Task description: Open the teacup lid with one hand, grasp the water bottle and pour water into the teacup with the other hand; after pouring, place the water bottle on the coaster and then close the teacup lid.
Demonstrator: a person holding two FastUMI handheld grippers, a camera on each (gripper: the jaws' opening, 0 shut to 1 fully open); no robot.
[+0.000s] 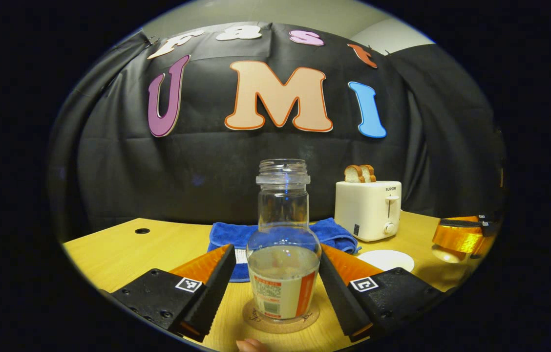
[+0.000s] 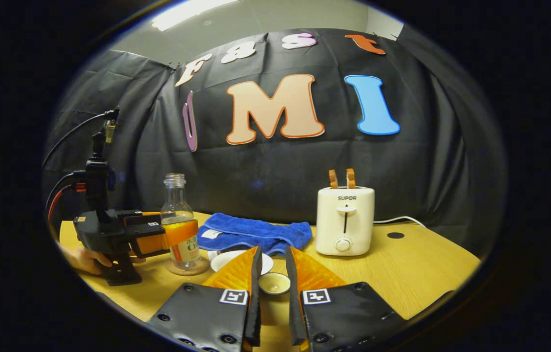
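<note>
The clear water bottle [image 1: 283,254] stands capless and upright on the round cork coaster [image 1: 283,322], with some water in its lower part. My left gripper [image 1: 278,288] is open, one finger on each side of the bottle with narrow gaps. From the right gripper view, that bottle [image 2: 180,230] stands at the left with the left gripper [image 2: 158,234] around it. My right gripper [image 2: 274,286] is shut on the small round knob of the teacup lid [image 2: 274,282]. The fingers hide the cup below. In the left gripper view the right gripper [image 1: 461,234] is at the far right.
A white saucer [image 2: 229,261] lies between the bottle and the right gripper. Behind it are a folded blue towel [image 2: 256,230] and a white toaster [image 2: 345,220] holding bread slices. A hand [image 2: 85,259] holds the left gripper. The wooden table [image 2: 427,264] ends at the black cloth wall.
</note>
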